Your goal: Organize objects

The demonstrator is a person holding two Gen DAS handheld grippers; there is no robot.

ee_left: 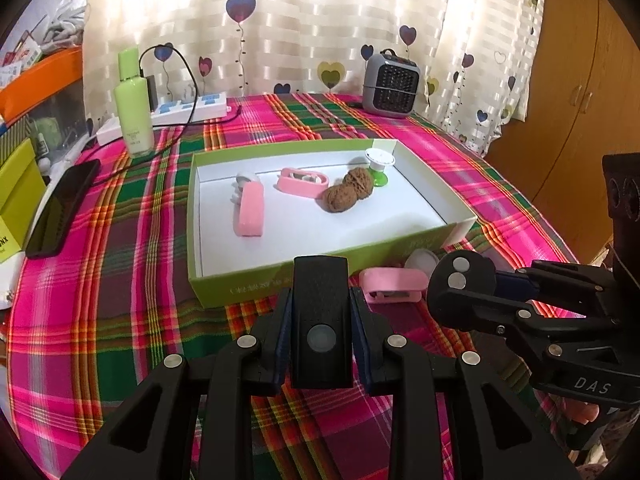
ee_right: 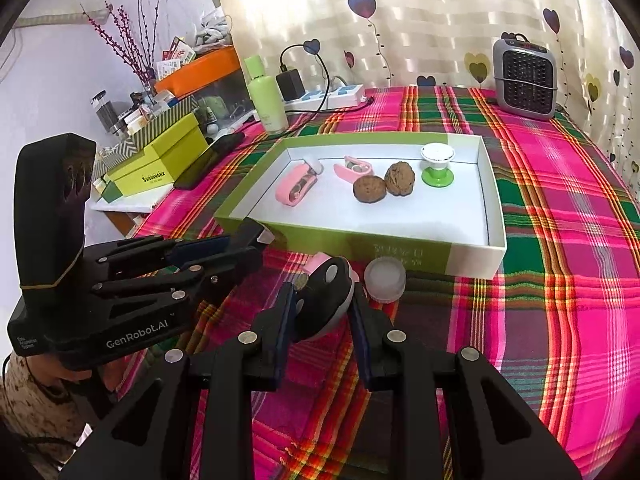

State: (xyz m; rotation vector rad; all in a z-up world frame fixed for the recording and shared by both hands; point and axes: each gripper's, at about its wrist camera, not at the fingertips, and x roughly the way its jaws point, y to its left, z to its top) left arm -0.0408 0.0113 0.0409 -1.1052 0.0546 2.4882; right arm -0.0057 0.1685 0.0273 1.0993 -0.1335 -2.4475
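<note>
Holding: left gripper (ee_left: pixel 320 300) clamped on black block (ee_left: pixel 320 276); right gripper (ee_right: pixel 324 296) closed on black disc (ee_right: pixel 316 308).
Box (ee_left: pixel 260 280): straight ahead, seems nearer the left.

Look far across your plaid tablecloth (ee_right: pixel 560 240): a grey heater (ee_right: pixel 525 79) sits far right before the heart-print curtain (ee_right: pixel 420 20). Far left, a green bottle (ee_right: pixel 266 98) stands beside a white power strip (ee_right: pixel 332 94); the dark slab (ee_left: pixel 60 208) is probably a phone.

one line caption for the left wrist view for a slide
Left gripper clamps a black device before a green tray of pink holders and two walnuts; right gripper nears another pink holder.
</note>
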